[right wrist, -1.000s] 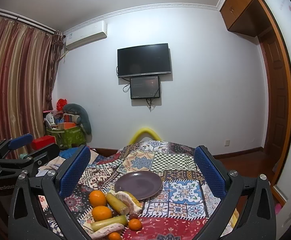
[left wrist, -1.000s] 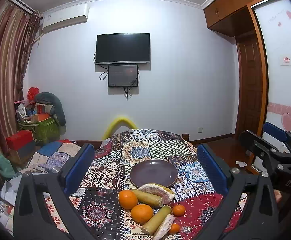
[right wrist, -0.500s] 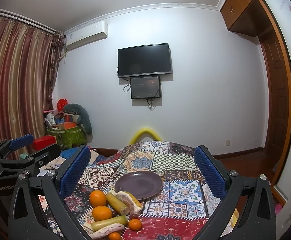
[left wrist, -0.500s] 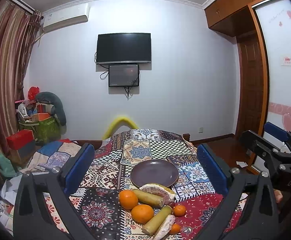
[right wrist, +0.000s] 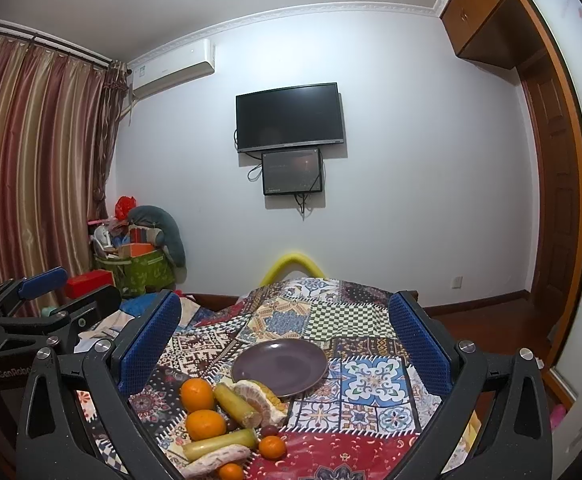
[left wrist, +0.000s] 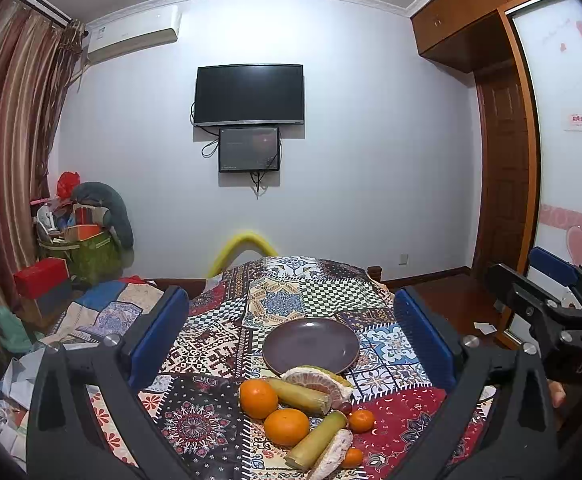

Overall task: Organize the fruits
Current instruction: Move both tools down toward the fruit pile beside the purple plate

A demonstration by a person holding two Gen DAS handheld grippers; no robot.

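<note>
Fruit pile (left wrist: pixel 303 412) sits touching the near rim of the empty purple plate (left wrist: pixel 311 344), ahead of and below both tongs. Cane sticks lie diagonal to that rim. Left tongs (left wrist: pixel 291 336) and right tongs (right wrist: pixel 283 344) both released, hovering (left looks more centred on pile). Patchwork-covered surface (left wrist: pixel 291 300); TV (left wrist: pixel 249 94) on the wall beyond the plate.

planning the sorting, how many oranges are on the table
4: two large oranges left of the sugarcane pieces, two small ones at the pile's right and near edge. More may be hidden.
</note>
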